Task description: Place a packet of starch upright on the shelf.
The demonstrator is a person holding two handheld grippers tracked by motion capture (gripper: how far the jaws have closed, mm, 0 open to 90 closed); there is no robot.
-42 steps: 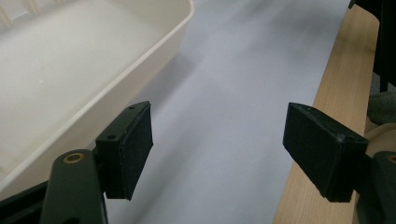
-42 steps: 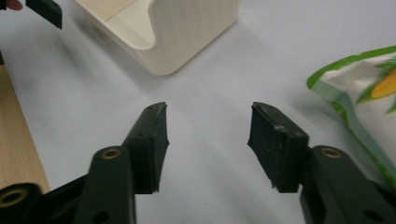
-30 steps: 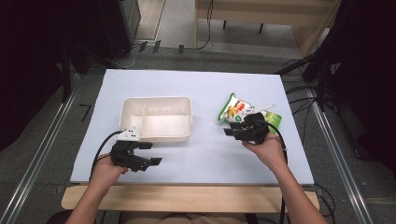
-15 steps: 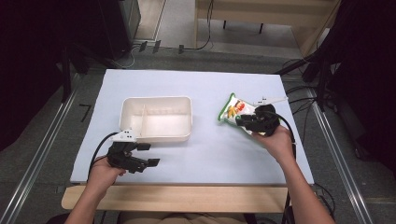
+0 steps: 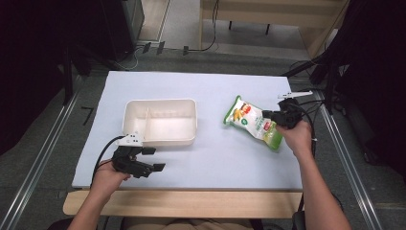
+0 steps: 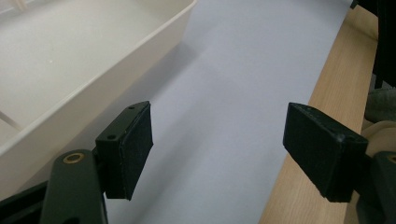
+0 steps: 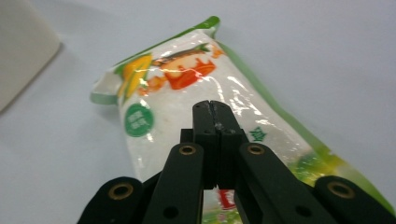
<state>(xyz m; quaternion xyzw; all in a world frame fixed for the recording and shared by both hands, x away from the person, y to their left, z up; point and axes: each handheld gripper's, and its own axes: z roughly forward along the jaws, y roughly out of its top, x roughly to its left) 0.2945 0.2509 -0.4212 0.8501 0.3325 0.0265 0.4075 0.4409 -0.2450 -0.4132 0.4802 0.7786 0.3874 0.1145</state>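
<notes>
While the bag [image 5: 251, 123] lies flat on the white tabletop [image 5: 215, 91] in the high view, to the right of the tray [image 5: 160, 103] and well apart from it, the right hand-held gripper [image 5: 266, 115] sits over the bag's near-right part, tips pointing twd the tray. The left hand-held gripper [image 5: 154, 158] rests low at the front edge, just beside the tray's near-left corner, jaws spread, nothing btwn them.

Left gripper view: the left hand-held gripper [image 6: 219, 149] has both pads wide apart w/ bare tabletop [image 6: 233, 70] between; the tray wall [image 6: 93, 98] runs just beside one pad, not touching as far as I can see.

Right gripper view: the right hand-held gripper [image 7: 211, 109] has just been closing and its jaws are pressed together, pad to pad, directly over the middle of the bag [image 7: 177, 79]. No film or fold visible btwn the pads, so prob. a miss or not yet a grip; can't tell if the tips touch the wrapper. The tray corner [image 7: 23, 46] shows far off.

Handling, my guess: light, soft, puffy bag w/ glossy, slippery film that crinkles and slides. Flat middle gives pads little to bite. Better to take a sealed end seam or side edge, pinching firmly but w/o crushing the contents.
</notes>
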